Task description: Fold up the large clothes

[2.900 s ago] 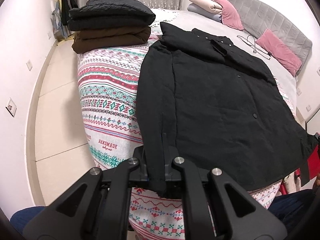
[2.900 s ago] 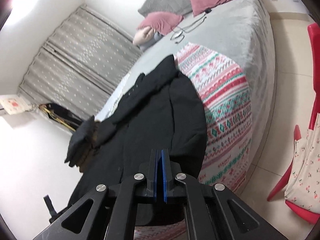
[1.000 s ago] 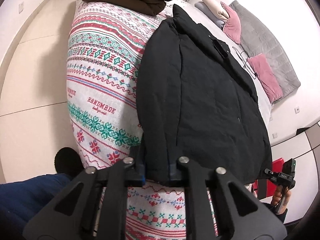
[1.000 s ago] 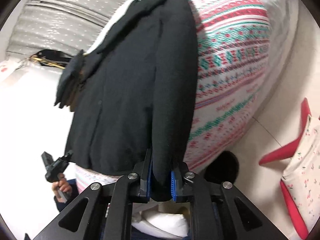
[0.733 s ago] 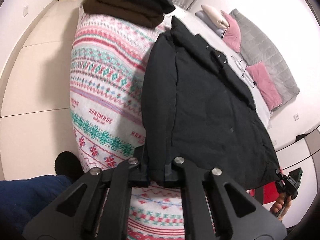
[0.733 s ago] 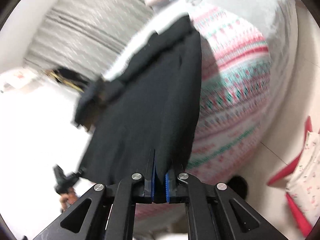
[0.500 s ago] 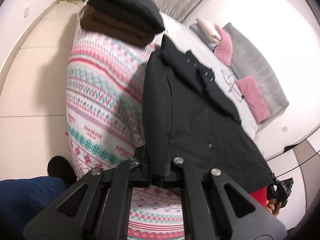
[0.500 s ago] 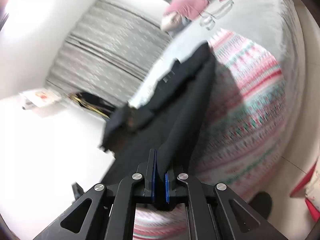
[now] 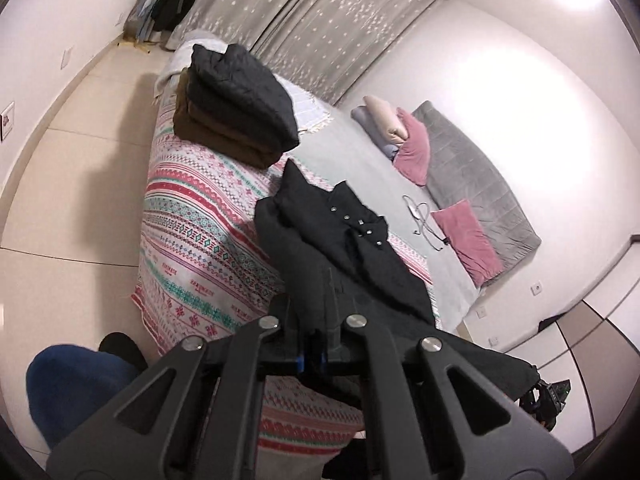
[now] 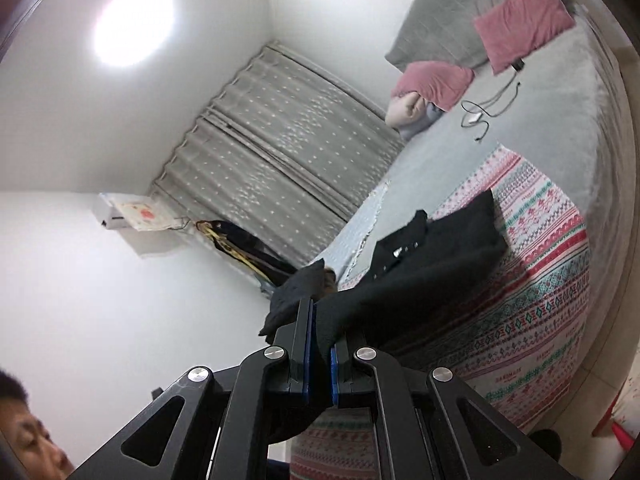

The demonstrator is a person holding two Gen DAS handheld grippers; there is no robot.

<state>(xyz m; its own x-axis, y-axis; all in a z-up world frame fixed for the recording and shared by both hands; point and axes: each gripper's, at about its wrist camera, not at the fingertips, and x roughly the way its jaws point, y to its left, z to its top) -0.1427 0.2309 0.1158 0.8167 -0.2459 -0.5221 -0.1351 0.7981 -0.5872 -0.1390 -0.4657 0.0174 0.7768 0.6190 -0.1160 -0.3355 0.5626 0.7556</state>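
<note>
I have a claw in each hand, and both are clamped on the bottom hem of the black coat [image 9: 344, 240]. My left claw [image 9: 314, 344] is pinched tight on the hem's left corner, blue pads nearly meeting through the cloth. My right claw [image 10: 320, 360] shows a slightly wider gap between its pads, filled by a thicker bunch of the same fabric. The coat's collar end, with its row of metal snaps, lies on the patterned blanket [image 9: 192, 208] covering the near part of the bed [image 9: 360, 160], while the hem end hangs lifted between my claws above the bed's edge.

As I read it, the step in hand is to carry the hem up and over toward the collar for the lengthwise fold. To do it well I should keep both claws level with each other and the hem taut between them, so the cloth comes down as one straight edge, not a sagging curve. The padded fabric looks bulky and likely to slide, so I would lower it slowly and match the hem to the shoulders before letting go. The stack of folded garments [image 9: 236, 108] sits further along on the left, well apart from the coat, so it should not interfere.
</note>
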